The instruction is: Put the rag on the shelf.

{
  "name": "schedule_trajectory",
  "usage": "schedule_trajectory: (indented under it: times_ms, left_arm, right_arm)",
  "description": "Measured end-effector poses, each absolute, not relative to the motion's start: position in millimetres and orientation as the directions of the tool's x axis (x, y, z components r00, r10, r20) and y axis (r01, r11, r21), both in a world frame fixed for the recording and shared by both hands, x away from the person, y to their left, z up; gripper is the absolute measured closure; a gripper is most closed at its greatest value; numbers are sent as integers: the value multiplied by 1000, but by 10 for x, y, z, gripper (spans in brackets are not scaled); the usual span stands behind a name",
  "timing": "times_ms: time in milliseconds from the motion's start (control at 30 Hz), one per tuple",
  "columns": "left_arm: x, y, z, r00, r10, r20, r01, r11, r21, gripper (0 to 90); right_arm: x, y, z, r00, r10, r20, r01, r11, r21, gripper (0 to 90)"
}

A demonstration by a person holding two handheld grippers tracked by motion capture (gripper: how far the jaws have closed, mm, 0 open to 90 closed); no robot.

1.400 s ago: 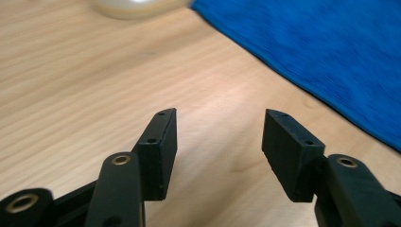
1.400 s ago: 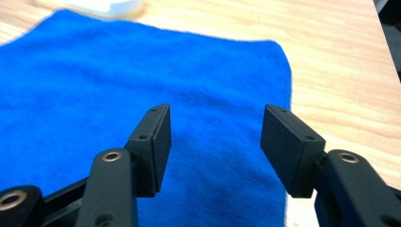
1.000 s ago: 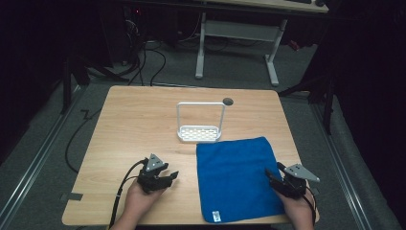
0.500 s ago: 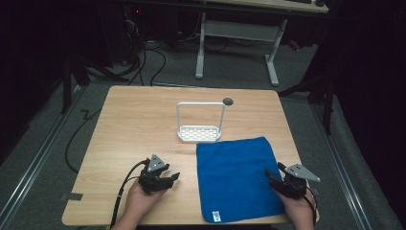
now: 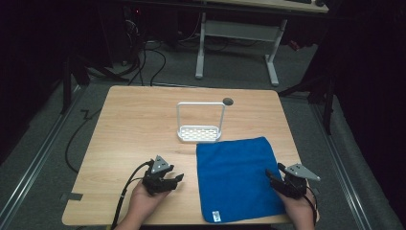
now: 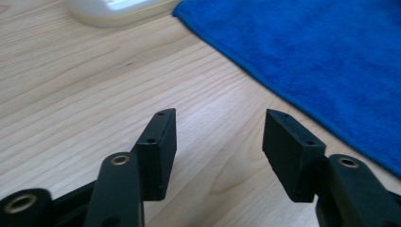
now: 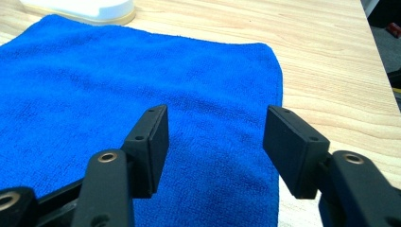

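Cloth (image 5: 237, 177) is the job here: blue microfibre, spread flat on the near-right part of the table (image 5: 134, 124), one layer, no folds that I can see. A white tag (image 5: 216, 216) sits at its near-left corner.

Handling, my read: light, soft, zero stiffness. It will drape and sag the moment it leaves the wood, and a pinch in the middle would just bunch it. The pile should give decent friction against the pads, so slipping isn't the worry; picking up a clean single edge off a flat surface is. Best grab points are the corners or the edge right beside them, jaws coming in low and nearly level with the table.

Orientation: roughly rectangular, long axis running near to far from the person, skewed a little so the far edge sits further right than the near edge. Far-left corner lies just beside the white rack (image 5: 200, 125), touching or nearly so; I can't tell which.

Left gripper (image 5: 173, 179) rests on bare wood just left of the cloth's left edge, jaws apart, nothing between them; its own view shows the edge close at the right. Right gripper (image 5: 271, 176) is at the right edge toward the near-right corner, jaws also spread and empty, hanging over the pile.

Both are placed for an edge grab.
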State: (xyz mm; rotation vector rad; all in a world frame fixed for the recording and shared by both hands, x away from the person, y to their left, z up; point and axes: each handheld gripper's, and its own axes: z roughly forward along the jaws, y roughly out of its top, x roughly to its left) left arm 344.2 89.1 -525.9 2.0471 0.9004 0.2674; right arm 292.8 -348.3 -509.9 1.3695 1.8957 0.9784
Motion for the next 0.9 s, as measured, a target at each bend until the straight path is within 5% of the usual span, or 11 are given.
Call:
schedule_trajectory:
  times_ms: [233,367,433,900]
  left_arm:
    - [3334,540,-5178,774,612,-164,470,-381,796,612]
    - [3271,282,-5208,814,561,-155,454,-445,772,749]
    - [3235,127,-5255,833,537,-131,437,-495,751,843]
    - [3222,75,-5298,842,527,-115,426,-520,740,900]
  right_arm:
    - [2935,-3497,-5091,-294,955,-36,530,195,825,544]
    - [2941,-3512,-5084,-312,949,-43,540,214,814,724]
    - [2945,-3537,-5072,-321,946,-51,539,227,811,892]
    - [3024,-3596,-5201,-311,947,-84,612,267,744,900]
